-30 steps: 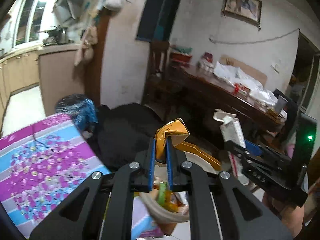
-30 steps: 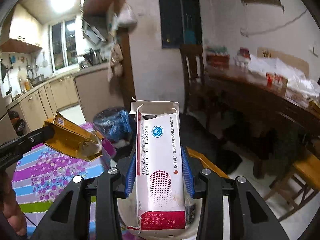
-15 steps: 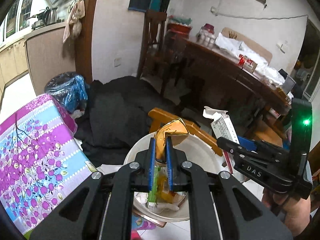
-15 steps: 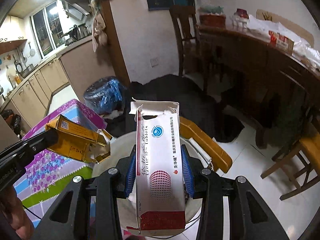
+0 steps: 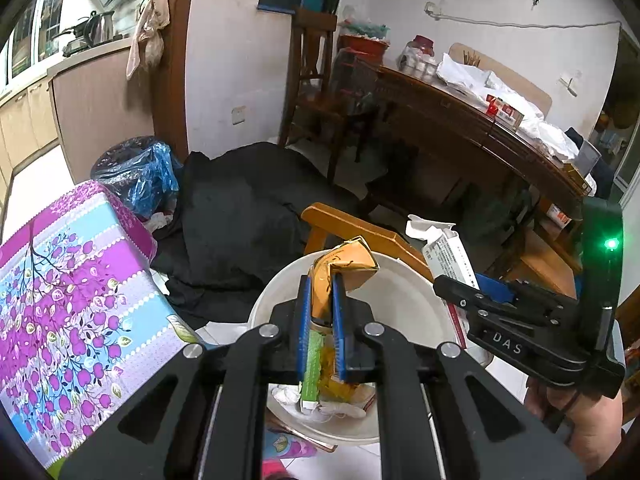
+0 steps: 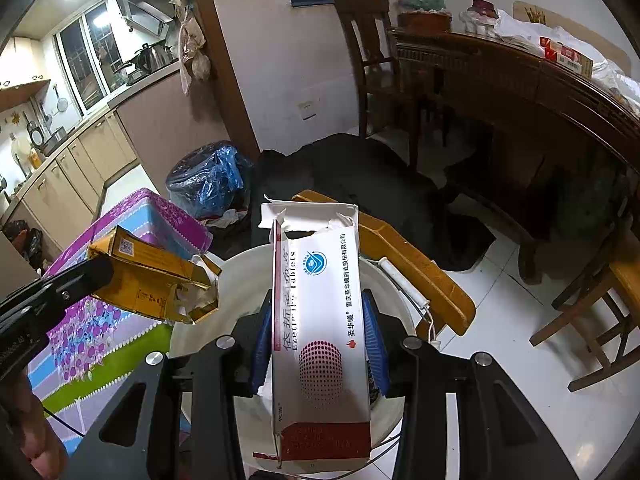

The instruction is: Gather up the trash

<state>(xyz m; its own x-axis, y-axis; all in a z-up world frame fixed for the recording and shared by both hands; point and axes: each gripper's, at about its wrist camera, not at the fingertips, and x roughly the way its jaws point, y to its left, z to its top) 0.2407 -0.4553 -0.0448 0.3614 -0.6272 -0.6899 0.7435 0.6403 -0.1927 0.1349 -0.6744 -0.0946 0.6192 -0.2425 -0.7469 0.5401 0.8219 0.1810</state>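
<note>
Purple-and-blue flowered cloth over the tabletop (image 5: 68,300) at far left, with a blue plastic rubbish bag (image 5: 138,172) behind its far corner and a heap of black cloth (image 5: 240,216) on the floor just beside that. Nearer the middle, a white bucket (image 5: 404,300) on the floor next to the tabletop, already holding scraps: a green wrapper (image 5: 311,364), yellow bits, crumpled white tissue. Over its open mouth, the left gripper (image 5: 320,312), jaws clenched on a crushed yellow carton (image 5: 340,268) that sticks up past the blue pads; seen from the right wrist, the same yellow carton (image 6: 154,280) torn open at its near end, hanging above the bucket's left rim (image 6: 236,276). Behind the bucket, a curved wooden chair back (image 5: 360,232). Further right, the right gripper (image 6: 318,344), jaws grasping a white tablet box (image 6: 320,320) by its two long sides, torn top flap upward, red band at the bottom, also above the bucket mouth; from the left wrist, only its torn top end (image 5: 444,244) visible ahead of the black gripper body, with a hand (image 5: 580,420) below and a green light on the housing. At far right, a dark wooden dining table (image 5: 480,128) with white plastic bags and red boxes on top, a dark chair (image 5: 316,72) against the wall to its left, and a wooden stool (image 6: 600,312) on white floor tiles.
</note>
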